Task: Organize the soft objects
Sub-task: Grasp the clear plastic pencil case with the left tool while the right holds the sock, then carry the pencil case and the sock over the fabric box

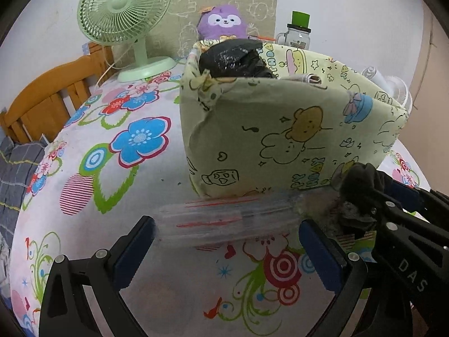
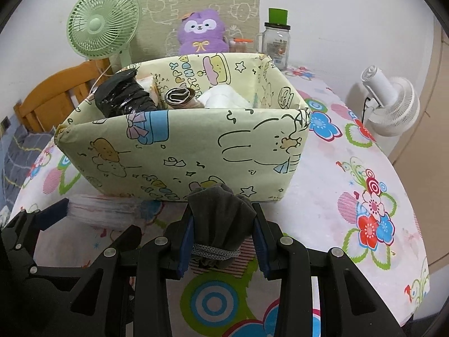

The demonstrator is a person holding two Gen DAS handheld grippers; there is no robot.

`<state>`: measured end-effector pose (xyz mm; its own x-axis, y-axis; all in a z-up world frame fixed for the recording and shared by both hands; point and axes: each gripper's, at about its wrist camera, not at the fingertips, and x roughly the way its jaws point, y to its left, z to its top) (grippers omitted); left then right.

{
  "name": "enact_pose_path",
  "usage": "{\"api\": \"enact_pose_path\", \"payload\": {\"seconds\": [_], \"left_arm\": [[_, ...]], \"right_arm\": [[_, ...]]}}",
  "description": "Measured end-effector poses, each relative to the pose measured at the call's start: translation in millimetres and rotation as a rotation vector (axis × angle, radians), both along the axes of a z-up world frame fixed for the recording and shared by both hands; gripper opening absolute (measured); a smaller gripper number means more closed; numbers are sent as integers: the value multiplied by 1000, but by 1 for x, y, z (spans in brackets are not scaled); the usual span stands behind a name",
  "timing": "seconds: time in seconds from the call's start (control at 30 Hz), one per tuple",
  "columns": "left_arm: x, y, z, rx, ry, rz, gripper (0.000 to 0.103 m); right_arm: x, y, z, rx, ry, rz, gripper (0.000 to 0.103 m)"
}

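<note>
My right tongs point(image 2: 223, 233) are closed down on a dark grey cloth point(image 2: 219, 213), bunched between the blue pads, held just in front of the box point(image 2: 179, 151). My left tongs point(image 1: 227, 241) stand wide apart with nothing between the pads; a clear plastic roll with red lines point(image 1: 224, 219) lies on the table just beyond their tips, against the foot of the box.

The box is wrapped in pale yellow cartoon paper and stands squarely ahead of both tongs, its near wall between them and what is inside: a black bundle point(image 2: 123, 98), a small grey roll point(image 2: 179, 98) and something white point(image 2: 224, 99). On the far inner wall I can read "HAPPY", with more letters beneath too bent to make out. On my right tongs' arm, seen from the left, is "DAS".

Behind the box sit a green fan point(image 2: 102, 26), a purple plush point(image 2: 202, 32) and a jar with a green lid point(image 2: 276, 39); its label is too small to read. A white fan point(image 2: 391, 104) stands off the table's right edge, a wooden chair point(image 1: 53, 95) at the left. The tablecloth point(image 2: 350, 168) is flowered.
</note>
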<state>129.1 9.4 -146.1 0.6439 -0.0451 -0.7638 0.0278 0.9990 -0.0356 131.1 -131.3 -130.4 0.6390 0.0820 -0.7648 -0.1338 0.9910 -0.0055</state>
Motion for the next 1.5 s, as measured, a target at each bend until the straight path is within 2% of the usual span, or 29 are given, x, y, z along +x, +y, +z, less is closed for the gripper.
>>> {"api": "enact_pose_path", "payload": {"seconds": [0.2, 0.43, 0.73, 1.5], "left_arm": [[7, 1, -5, -17, 28, 0, 103], [14, -5, -9, 3, 50, -10, 103], [6, -11, -5, 0, 27, -31, 92], [-31, -27, 25, 26, -44, -43, 91]], "right_arm": [[0, 2, 0, -6, -2, -12, 40], [0, 2, 0, -5, 2, -17, 40], [0, 1, 0, -10, 3, -21, 40], [-21, -13, 15, 8, -25, -18, 40]]}}
